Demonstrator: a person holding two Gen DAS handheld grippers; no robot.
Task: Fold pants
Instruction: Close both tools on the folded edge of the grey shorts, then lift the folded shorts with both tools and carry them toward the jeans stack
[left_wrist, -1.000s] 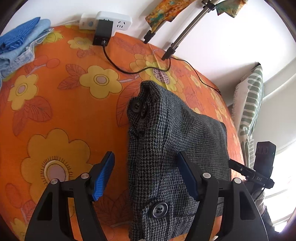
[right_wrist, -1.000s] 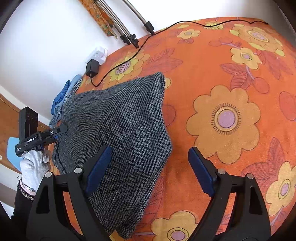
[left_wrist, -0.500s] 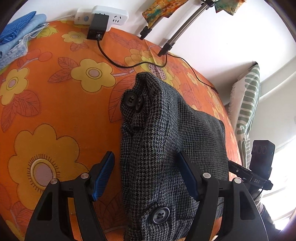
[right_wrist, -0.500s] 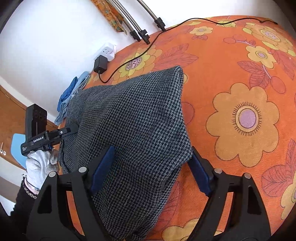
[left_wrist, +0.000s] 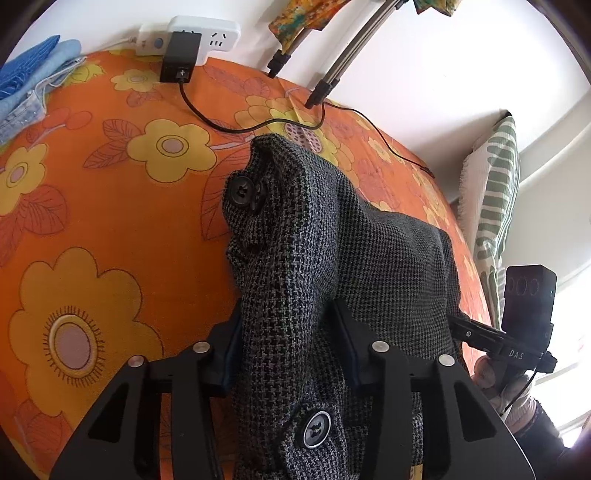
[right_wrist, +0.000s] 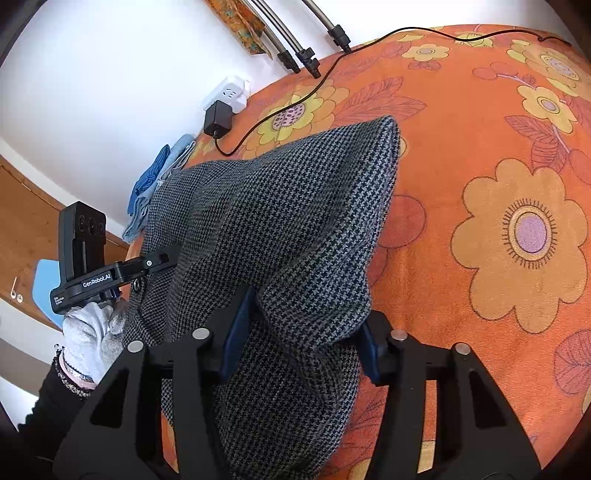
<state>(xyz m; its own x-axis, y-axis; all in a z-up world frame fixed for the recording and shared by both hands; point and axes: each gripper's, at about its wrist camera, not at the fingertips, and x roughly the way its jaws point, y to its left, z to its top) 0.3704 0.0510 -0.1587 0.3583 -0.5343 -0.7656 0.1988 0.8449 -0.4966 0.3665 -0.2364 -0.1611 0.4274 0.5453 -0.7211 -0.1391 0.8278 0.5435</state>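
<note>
The dark grey houndstooth pants (left_wrist: 369, 251) lie bunched on the orange flowered cloth (left_wrist: 103, 229). My left gripper (left_wrist: 288, 339) is shut on the waistband end, between two black buttons (left_wrist: 242, 192). My right gripper (right_wrist: 299, 332) is shut on a raised fold at the other end of the pants (right_wrist: 288, 206). Each gripper shows in the other's view: the right one in the left wrist view (left_wrist: 517, 332), the left one in the right wrist view (right_wrist: 92, 266).
A white power strip with a black charger (left_wrist: 184, 40) and its cable (left_wrist: 258, 127) lie at the far edge near metal stand legs (left_wrist: 332, 70). Blue folded clothes (left_wrist: 29, 85) sit far left. A green striped cushion (left_wrist: 495, 184) is at the right.
Both grippers moved in over the pants and closed on the fabric. The cloth between them has bunched up.
</note>
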